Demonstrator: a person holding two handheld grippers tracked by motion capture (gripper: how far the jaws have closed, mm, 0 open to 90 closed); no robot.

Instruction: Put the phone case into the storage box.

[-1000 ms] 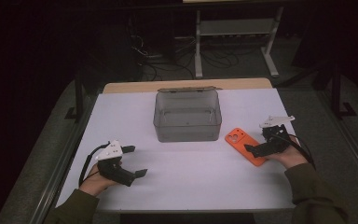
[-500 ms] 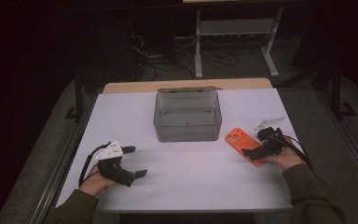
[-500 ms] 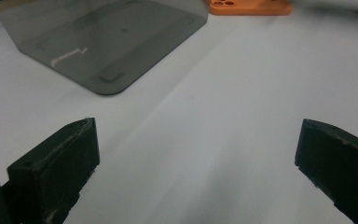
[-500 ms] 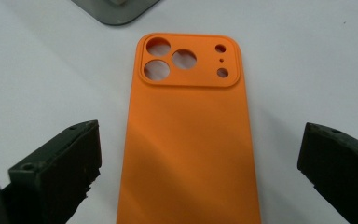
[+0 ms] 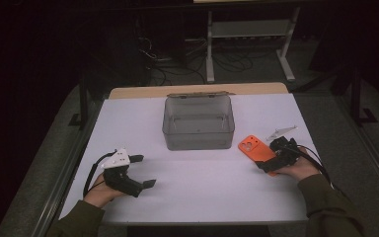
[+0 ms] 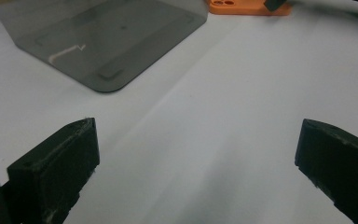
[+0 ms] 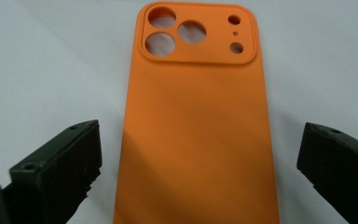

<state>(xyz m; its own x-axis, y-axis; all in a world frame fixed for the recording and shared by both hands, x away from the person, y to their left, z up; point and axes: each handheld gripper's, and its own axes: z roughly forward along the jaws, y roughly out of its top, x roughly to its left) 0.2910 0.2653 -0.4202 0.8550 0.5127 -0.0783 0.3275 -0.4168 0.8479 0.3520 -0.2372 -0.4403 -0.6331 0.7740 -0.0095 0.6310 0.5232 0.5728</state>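
An orange phone case [image 5: 252, 148] lies back-up on the white table [image 5: 202, 187], right of centre. My right gripper [image 5: 269, 155] is low over the case's near end. In the right gripper view the phone case [image 7: 196, 121] runs up the middle, its camera cut-outs at the far end, and my right gripper [image 7: 200, 144] is open with one jaw on each side of it, not touching. My left gripper [image 5: 144, 171] rests open near the front left of the table, with nothing between its jaws. A smoky clear box [image 5: 198, 123] stands open and empty at the table's middle.
In the left gripper view my left gripper [image 6: 198, 154] faces bare table, with the box [image 6: 102, 42] at the upper left and the case's edge [image 6: 247, 7] at the top. Dark floor, cables and a white shelf frame [image 5: 249, 34] lie beyond the far edge.
My right gripper has dropped and tilted down over the near end of the orange case, staying open. The left gripper has not moved.
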